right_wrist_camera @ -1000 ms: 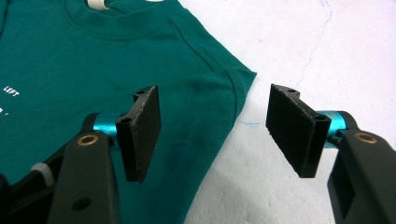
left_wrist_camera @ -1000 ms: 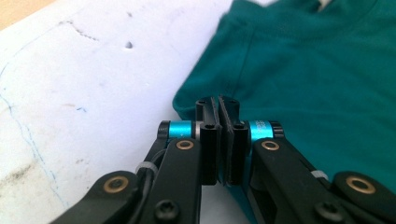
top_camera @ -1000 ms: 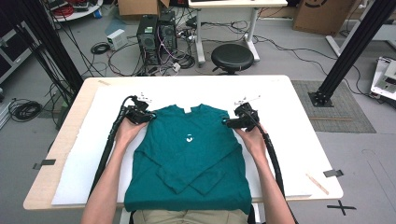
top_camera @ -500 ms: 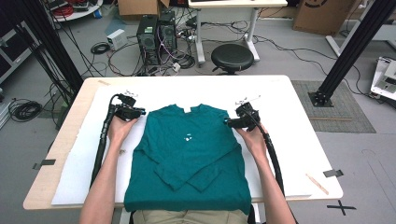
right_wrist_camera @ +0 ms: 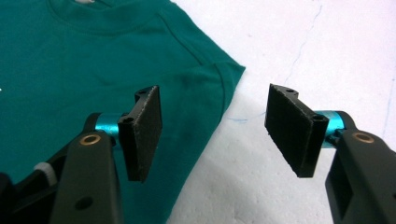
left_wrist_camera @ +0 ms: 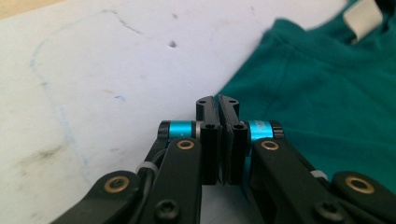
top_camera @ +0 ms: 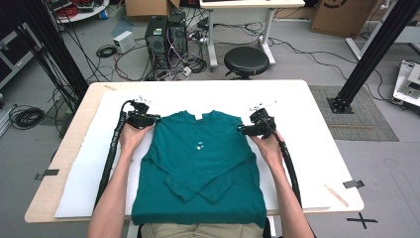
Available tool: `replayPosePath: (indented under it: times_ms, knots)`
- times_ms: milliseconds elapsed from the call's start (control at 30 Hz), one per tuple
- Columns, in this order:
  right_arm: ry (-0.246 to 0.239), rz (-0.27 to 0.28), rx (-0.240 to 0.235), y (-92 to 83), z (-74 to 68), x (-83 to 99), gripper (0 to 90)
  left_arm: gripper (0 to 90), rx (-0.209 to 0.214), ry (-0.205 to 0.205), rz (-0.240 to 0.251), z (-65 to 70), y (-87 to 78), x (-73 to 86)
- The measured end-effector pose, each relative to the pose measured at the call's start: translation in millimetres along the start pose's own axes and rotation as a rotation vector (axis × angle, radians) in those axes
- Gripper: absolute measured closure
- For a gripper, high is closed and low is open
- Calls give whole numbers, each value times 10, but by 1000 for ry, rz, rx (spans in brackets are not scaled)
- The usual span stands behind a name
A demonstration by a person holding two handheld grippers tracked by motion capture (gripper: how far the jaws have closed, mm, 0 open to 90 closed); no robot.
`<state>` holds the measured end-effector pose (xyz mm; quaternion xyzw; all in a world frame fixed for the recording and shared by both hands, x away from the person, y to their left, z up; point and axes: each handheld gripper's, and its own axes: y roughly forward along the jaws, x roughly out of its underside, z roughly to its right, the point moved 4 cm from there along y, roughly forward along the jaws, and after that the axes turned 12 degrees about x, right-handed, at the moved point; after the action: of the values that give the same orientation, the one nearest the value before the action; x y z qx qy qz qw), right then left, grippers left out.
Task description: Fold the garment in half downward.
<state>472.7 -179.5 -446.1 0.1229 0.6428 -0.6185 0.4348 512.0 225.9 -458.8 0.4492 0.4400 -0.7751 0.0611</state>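
A teal long-sleeved shirt [top_camera: 203,163] lies flat on the white mat [top_camera: 317,129], collar away from me and sleeves folded across its front. My left gripper [top_camera: 154,119] rests at the shirt's left shoulder edge. In the left gripper view its jaws [left_wrist_camera: 218,105] are pressed together over the mat, having just been closing, with nothing seen between them; the shirt [left_wrist_camera: 327,93] lies just to their right. My right gripper [top_camera: 241,130] sits at the other shoulder. In the right gripper view it [right_wrist_camera: 215,109] is open, straddling the shoulder edge of the shirt [right_wrist_camera: 93,56].
The shirt's hem hangs over the table's near edge. A thin wooden stick [top_camera: 337,195] and a tape strip [top_camera: 355,184] lie at the near right corner. Beyond the table are a black stool [top_camera: 246,59], computer towers [top_camera: 166,39] and floor cables.
My left gripper slid a little left, off the shoulder, then came partly back to the shirt's edge. The right gripper and the shirt have stayed where they were.
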Motion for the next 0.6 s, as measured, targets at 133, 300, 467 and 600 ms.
replayPosePath:
  times_ms: [133,300,467,600]
  knots:
    - [5,-3,6,10,28,1,378,872,-25,-47,-12,-78,43,51]
    - [31,-16,8,26,75,7,378,660,22,-69,53,-70,3,4]
    - [30,-9,6,32,77,-2,377,557,2,-49,-14,-70,93,65]
    - [26,-10,5,34,83,-2,377,550,-1,-15,-20,-59,97,71]
